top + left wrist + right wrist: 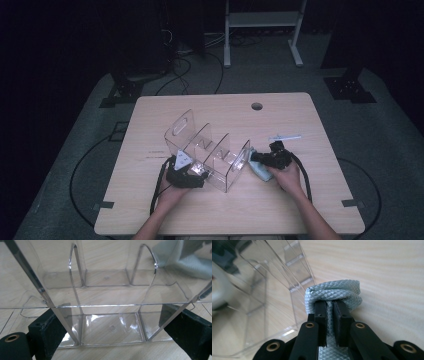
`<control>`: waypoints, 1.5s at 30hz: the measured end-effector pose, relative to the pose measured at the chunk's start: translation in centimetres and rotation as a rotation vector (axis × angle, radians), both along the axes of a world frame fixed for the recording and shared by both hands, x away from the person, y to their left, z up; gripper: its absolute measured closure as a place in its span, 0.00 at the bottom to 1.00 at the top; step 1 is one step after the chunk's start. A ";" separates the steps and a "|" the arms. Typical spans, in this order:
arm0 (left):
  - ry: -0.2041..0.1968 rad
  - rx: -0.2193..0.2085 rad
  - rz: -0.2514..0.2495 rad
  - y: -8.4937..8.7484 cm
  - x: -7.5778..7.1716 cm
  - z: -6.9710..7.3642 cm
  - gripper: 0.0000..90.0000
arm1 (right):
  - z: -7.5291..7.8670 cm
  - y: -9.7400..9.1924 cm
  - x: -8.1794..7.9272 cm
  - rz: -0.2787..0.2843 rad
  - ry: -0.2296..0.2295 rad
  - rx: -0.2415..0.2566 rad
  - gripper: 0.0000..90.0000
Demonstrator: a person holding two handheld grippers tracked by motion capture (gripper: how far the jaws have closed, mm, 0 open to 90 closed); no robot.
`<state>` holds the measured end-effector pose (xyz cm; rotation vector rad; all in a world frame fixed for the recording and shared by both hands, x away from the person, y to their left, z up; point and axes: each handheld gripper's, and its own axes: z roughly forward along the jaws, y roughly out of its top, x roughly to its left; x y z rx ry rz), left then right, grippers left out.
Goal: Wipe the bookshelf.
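- Left claw: near the desk's front edge, left of centre, held in the person's left hand. Its jaws stand wide apart on either side of the near end of the clear acrylic organizer. In the left gripper view the black fingers sit outside the organizer's walls; whether the pads press on the plastic I cannot tell.
- Clear acrylic organizer: mid-desk, lying at a slant from upper left to lower right, with upright dividers making several compartments and a handle slot in the far end panel. Compartments look bare, desk grain visible through the base.
- Light blue cloth: just beside the organizer's right end, on the desk. In the right gripper view the cloth is a quilted, diamond-textured fabric, folded over, bunched at the jaw tips.
- Right claw: clenched on the light blue cloth, jaws nearly together with a fold of fabric pinched between the fingers. Held in the person's right hand, pointing toward the organizer.
- Thin pale stick-like item: on the desk, beyond the right claw, apart from it; too small to identify.
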<state>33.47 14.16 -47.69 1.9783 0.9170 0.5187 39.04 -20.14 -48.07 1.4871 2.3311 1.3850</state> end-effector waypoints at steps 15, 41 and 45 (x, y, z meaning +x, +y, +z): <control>0.000 0.001 0.001 0.0 0.0 0.0 0.08 | 2.3 -0.4 -0.6 -0.002 -0.058 0.052 0.91; -0.005 0.000 0.001 0.0 0.0 0.0 0.08 | 10.7 5.5 -7.1 0.259 -0.301 0.050 0.91; -0.006 0.005 0.000 0.0 0.0 0.0 0.08 | 10.6 6.9 -8.6 0.341 -0.321 0.018 0.91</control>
